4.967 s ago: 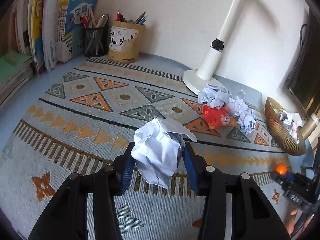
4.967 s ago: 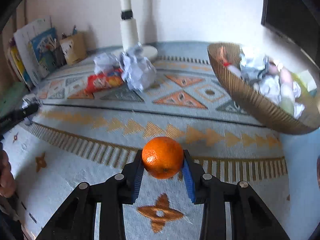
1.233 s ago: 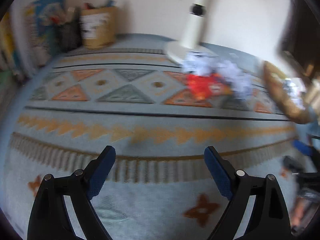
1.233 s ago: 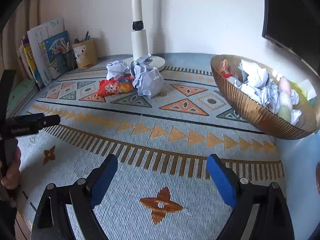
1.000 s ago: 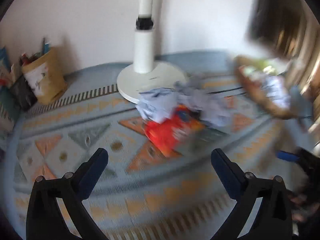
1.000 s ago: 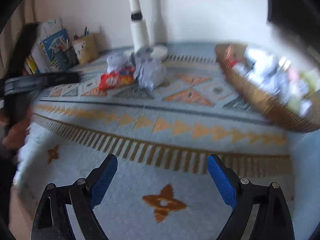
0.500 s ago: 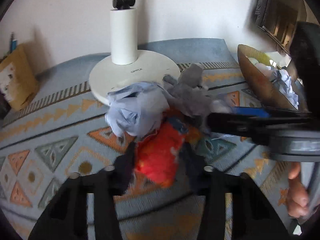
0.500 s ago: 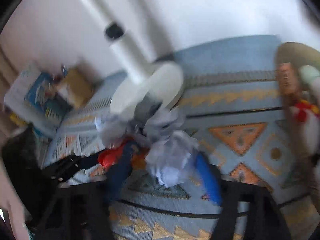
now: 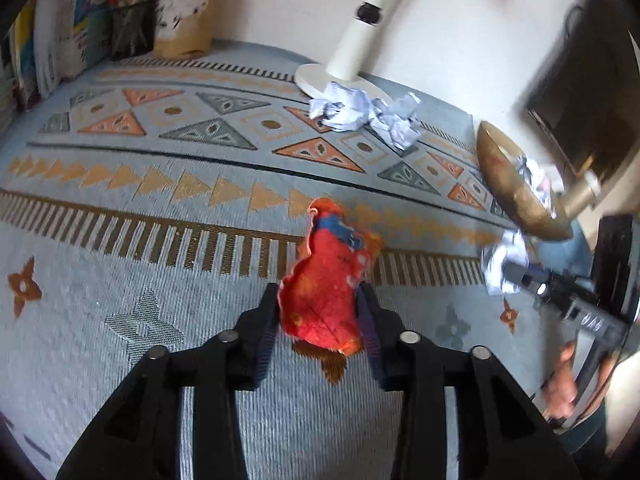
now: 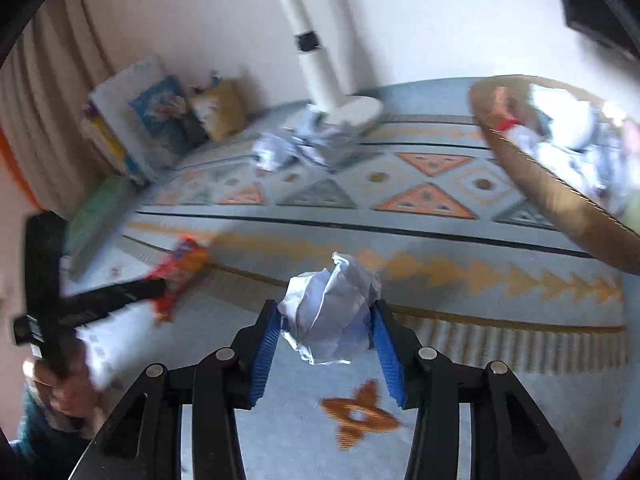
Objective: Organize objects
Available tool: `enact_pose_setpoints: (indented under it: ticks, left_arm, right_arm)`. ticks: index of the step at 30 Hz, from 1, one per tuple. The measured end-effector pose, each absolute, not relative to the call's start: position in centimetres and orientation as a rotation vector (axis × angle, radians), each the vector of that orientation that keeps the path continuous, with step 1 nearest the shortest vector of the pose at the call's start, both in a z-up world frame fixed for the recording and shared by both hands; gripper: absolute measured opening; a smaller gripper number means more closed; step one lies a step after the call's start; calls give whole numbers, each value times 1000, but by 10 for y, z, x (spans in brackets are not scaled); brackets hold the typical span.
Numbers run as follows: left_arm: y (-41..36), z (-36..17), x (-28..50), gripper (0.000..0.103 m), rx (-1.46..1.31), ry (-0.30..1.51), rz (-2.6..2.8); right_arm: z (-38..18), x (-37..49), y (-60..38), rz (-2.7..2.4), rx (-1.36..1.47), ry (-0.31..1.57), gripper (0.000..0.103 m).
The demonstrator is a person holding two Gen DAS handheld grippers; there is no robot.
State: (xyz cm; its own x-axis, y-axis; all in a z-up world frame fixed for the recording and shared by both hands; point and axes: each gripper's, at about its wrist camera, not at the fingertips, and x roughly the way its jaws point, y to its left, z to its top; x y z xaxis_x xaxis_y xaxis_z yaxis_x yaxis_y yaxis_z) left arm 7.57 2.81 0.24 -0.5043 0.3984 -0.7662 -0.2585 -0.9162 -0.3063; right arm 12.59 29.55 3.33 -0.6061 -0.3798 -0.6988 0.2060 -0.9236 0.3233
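Left gripper (image 9: 318, 320): jaws closed down to a narrow gap, pinching the red snack bag (image 9: 326, 280) at its lower half. They've just been opening a touch, but the bag sits clamped between the pads, upper end sticking out past the tips. It hangs clear of the patterned mat (image 9: 160, 184), over the striped band near the front.

Right gripper (image 10: 326, 338): jaws likewise narrow, just been closing slightly, blue pads pressed on both sides of a crumpled paper ball (image 10: 330, 316). Ball fills the gap and bulges above the tips, held off the mat.

Progress, my read: mid-task. The gold bowl (image 10: 560, 196) at the right already holds a heap of crumpled paper and other bits, so several items look sorted. Both hands are loaded now, and I assume the bowl is next for both loads. From the left wrist view the right gripper's paper is just beside the bowl's near rim; the snack bag is well apart from it, further left.

Left to do: two crumpled paper wads (image 9: 360, 114) lie on the tabletop at the far side, touching the lamp base (image 9: 316, 78). Books and pen cups at far left look untouched, likely not part of it.
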Motion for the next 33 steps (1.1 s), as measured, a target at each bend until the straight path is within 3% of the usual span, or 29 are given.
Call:
enact_pose_setpoints:
  ticks: [1, 3, 5, 8, 10, 12, 14, 16, 22, 33]
  left_arm:
    - [32, 4, 78, 57, -1311, -152, 2439]
    - [36, 9, 84, 93, -1290, -21, 2474]
    - [34, 13, 83, 100, -1243, 58, 2514]
    - [46, 15, 71, 100, -1230, 127, 2481]
    - [62, 9, 60, 96, -1244, 186, 2445]
    - [75, 2, 55, 35, -1262, 238, 2399]
    - [81, 2, 55, 31, -1261, 274, 2424]
    - [74, 4, 52, 29, -1240, 186, 2436]
    - [43, 13, 43, 29, -1114, -66, 2596]
    - [38, 2, 39, 29, -1144, -104, 2627]
  right_arm:
    - [31, 125, 297, -2531, 1181, -307, 57]
    - [21, 119, 300, -2527, 1259, -333, 72]
    - [19, 120, 305, -2487, 1264, -388, 76]
    - [19, 120, 309, -2503, 1263, -412, 84]
    - [19, 120, 307, -2484, 1268, -399, 90]
    - [21, 116, 301, -2506, 1294, -367, 91]
    - [22, 113, 299, -2507, 1291, -382, 88]
    - [20, 110, 291, -2512, 1294, -353, 43]
    - [40, 143, 268, -2746, 1078, -87, 45]
    - [41, 144, 258, -2808, 1072, 9, 45]
